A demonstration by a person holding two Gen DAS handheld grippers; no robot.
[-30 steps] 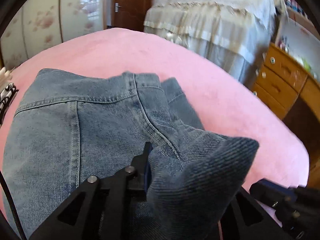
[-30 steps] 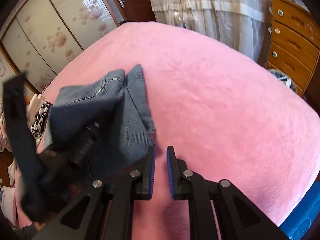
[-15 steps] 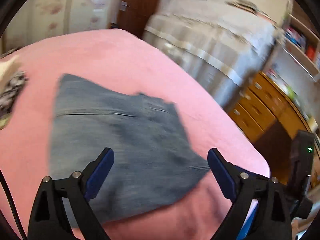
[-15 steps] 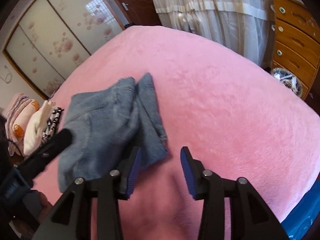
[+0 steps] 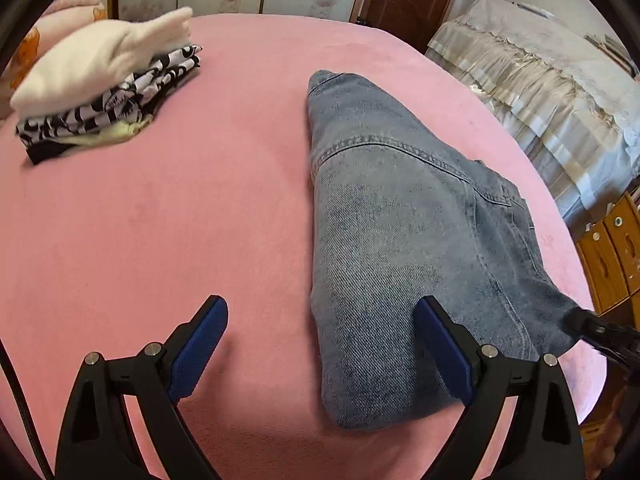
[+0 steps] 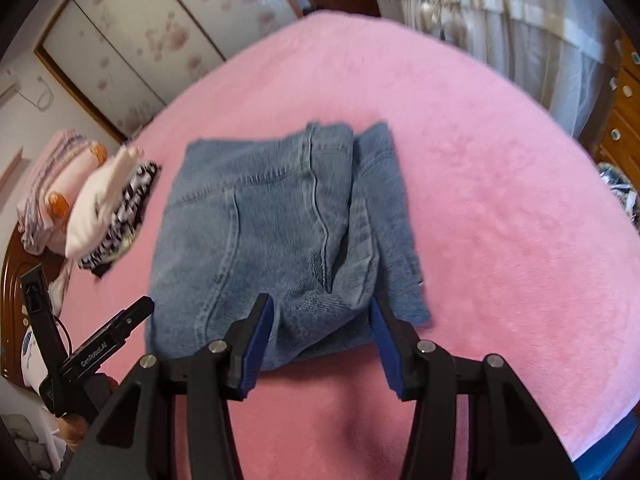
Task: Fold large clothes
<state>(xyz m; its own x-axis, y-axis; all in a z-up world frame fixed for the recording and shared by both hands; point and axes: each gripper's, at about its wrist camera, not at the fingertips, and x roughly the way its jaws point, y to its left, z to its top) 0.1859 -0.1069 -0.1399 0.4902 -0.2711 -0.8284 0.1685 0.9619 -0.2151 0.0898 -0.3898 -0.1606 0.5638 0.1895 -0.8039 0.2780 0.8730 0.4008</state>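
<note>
Folded blue jeans [image 5: 404, 232] lie flat on the pink bed cover [image 5: 160, 220]; they also show in the right wrist view [image 6: 276, 232]. My left gripper [image 5: 320, 320] is open and empty, its right finger over the jeans' near end, its left finger over bare cover. My right gripper [image 6: 320, 320] is open and empty, its fingers [image 6: 256, 332] standing either side of the jeans' near folded edge. The left gripper's body [image 6: 108, 340] shows at the lower left of the right wrist view.
A stack of folded clothes [image 5: 100, 88], white on top of black-and-white, sits at the far left of the bed; it also shows in the right wrist view [image 6: 108, 208]. A second bed with a lace cover [image 5: 540, 80] and wooden drawers [image 5: 612, 252] stand to the right.
My left gripper let go of the denim fold it held and opened wide, then drew back and turned left. My right gripper opened and moved over the jeans' near edge. The jeans now lie flat.
</note>
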